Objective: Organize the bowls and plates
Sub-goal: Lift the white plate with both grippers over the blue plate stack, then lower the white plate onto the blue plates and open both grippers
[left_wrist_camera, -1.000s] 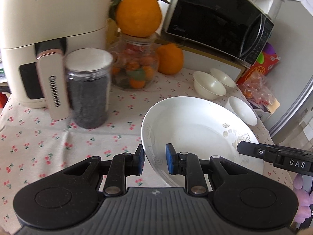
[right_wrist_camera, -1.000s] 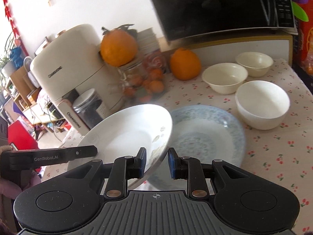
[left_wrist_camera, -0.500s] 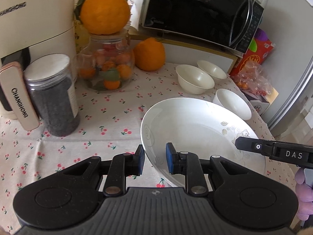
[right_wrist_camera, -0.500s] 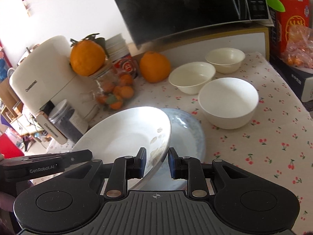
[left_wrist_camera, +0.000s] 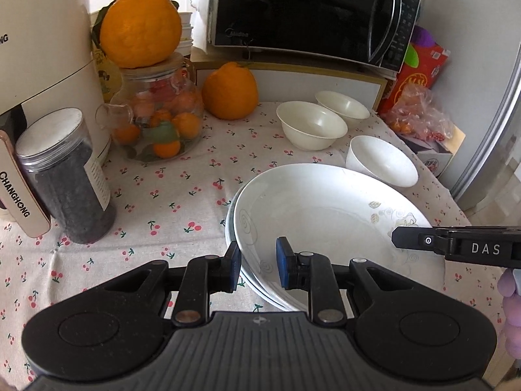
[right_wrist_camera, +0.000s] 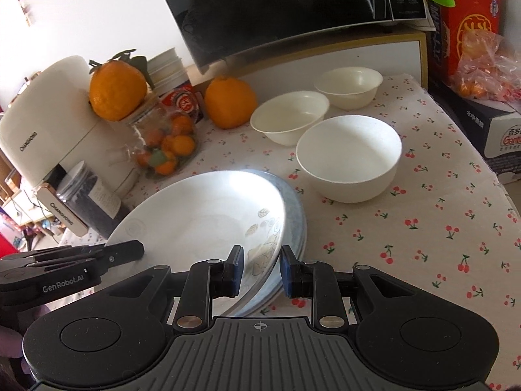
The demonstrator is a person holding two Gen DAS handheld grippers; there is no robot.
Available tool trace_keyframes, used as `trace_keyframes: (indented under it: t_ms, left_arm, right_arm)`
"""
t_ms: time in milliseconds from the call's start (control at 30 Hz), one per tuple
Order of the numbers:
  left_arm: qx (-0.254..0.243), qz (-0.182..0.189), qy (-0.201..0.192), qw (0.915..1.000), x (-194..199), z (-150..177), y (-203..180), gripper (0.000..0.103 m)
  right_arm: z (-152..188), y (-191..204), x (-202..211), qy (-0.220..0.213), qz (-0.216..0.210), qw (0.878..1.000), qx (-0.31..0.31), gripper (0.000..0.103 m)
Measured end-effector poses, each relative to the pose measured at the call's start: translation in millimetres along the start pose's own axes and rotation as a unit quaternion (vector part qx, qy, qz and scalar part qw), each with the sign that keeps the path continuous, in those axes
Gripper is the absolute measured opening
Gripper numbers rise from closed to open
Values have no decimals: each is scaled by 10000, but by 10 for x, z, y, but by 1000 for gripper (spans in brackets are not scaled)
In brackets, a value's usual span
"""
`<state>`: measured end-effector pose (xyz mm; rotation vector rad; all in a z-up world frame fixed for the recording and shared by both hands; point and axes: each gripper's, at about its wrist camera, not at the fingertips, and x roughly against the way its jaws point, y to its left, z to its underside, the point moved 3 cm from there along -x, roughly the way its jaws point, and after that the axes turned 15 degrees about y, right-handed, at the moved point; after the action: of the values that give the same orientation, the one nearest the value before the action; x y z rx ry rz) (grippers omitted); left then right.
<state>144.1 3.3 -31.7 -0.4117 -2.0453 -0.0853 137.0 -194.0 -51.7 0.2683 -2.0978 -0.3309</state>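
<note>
the left tool point(left_wrist_camera: 255, 265) pinches the white plate's point(left_wrist_camera: 319, 208) rim. the right tool point(right_wrist_camera: 259, 270) pinches its opposite rim, above the blue-patterned plate point(right_wrist_camera: 294, 215).

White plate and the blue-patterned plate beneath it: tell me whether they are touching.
Cannot tell. In the right wrist view the white plate overlaps the blue-patterned plate, tilted, but neither view plainly shows contact or a gap between them.

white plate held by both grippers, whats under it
A blue-patterned plate lies under the white plate, on the cherry-print tablecloth. Only its right edge shows; the rest is covered, so I cannot tell if the plates touch.
</note>
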Motion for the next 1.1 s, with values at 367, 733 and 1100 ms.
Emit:
trace_keyframes:
  t_ms: [367,733,1100]
  left_arm:
    - [-198,-198,-4,9996,-67,34,-87,21]
    - [-524,-552,-109,9970,-110,52,-160,21]
    - [-1075,-1163,-127,9873,-178,110,-277,21]
  right_arm:
    - [1,-20,-65,40,206,9998,38,24]
    - [6,-12,-111,38,402,9991,120,24]
    - [26,142,-77,-23,866,9948,540,24]
